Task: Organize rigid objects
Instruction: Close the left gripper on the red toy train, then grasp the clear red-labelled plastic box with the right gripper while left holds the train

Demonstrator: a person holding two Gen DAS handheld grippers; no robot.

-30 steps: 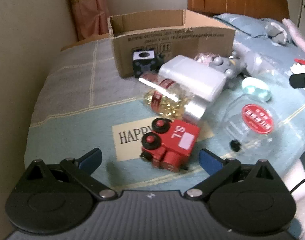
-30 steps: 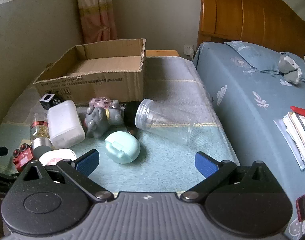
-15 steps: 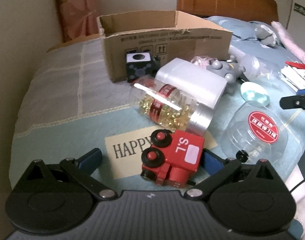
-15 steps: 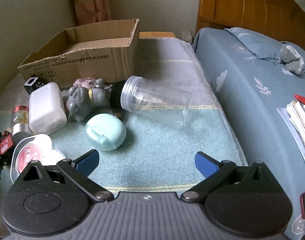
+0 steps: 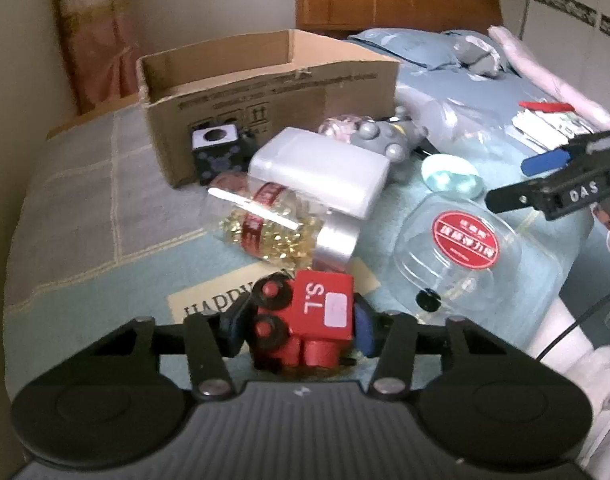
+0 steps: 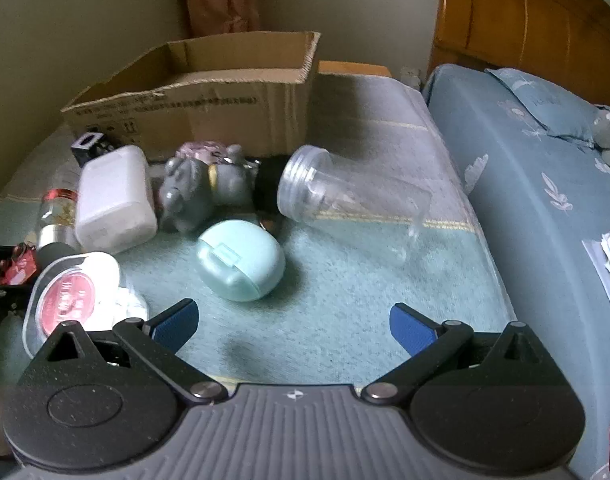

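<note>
my left gripper (image 5: 299,330) is clamped on the red toy train (image 5: 305,330), just in front of the pill bottle (image 5: 281,228); my right gripper (image 6: 293,322) hangs wide open, empty, near the mint case (image 6: 241,266).

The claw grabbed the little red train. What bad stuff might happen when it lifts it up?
1. The left claw squeezes the red toy train against its round wheels on one side, so it might twist or slip out.
2. The pill bottle lies on its side right behind the train; a bump could set it rolling.
3. The cardboard box sits behind the clutter, so a low carry could knock things.
</note>
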